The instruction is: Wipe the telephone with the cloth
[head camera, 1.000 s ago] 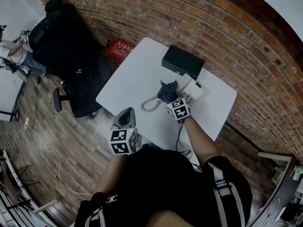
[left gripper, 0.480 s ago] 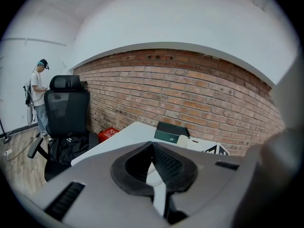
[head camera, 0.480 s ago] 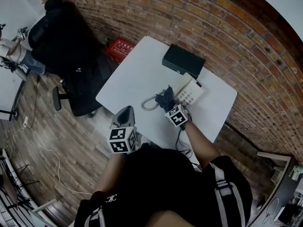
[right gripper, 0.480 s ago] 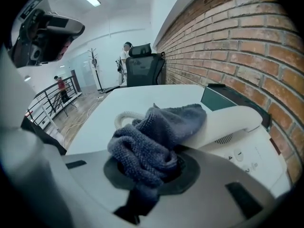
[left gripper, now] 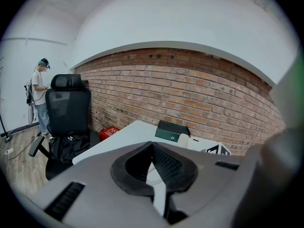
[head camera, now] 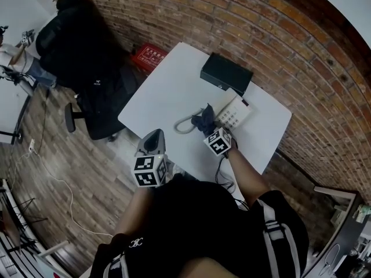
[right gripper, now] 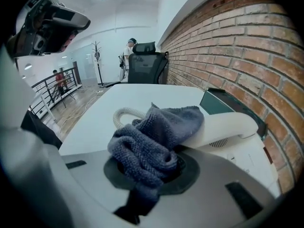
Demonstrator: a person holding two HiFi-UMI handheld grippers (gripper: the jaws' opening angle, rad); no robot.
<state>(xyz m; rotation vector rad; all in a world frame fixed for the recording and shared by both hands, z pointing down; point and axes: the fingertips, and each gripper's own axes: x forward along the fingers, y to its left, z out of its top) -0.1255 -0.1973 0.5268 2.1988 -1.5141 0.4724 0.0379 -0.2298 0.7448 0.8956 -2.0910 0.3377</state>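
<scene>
White table beside brick wall; right tongs clamped on cloth over telephone handset, left tongs closed, empty.

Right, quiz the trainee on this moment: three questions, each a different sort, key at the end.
1. Multiple choice: the blue-grey cloth is clamped in A) the left gripper, B) the right gripper, C) neither.
2. True or false: the black box sits on top of the telephone.
3. Fill in: the cloth is draped against the telephone's cream ____.

Key: 1 B. 2 False: it stands on the white table, behind the telephone toward the brick wall. 3 handset.
</scene>
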